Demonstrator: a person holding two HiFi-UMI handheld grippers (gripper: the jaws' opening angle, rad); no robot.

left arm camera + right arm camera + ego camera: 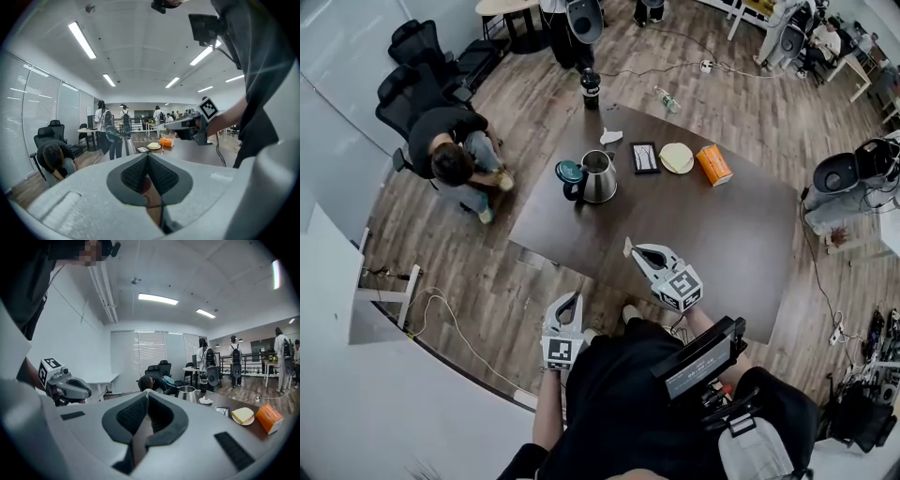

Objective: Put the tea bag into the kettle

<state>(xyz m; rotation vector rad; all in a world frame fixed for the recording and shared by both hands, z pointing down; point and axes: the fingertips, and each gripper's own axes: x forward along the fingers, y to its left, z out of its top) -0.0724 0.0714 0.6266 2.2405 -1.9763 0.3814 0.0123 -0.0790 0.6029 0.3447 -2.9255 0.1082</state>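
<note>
My right claw (632,251) is clamped shut on the tea bag (626,246), a pale scrap pinched at its tip, above the near edge of the dark tabletop (722,244). My left claw (575,298) is closed on nothing, off the tabletop's edge over the wood floor (487,281). Well ahead on the tabletop stands the steel kettle (600,178), its teal lid (569,172) tipped open. A plate (677,157) and an orange box (713,165) lie to its right.
</note>
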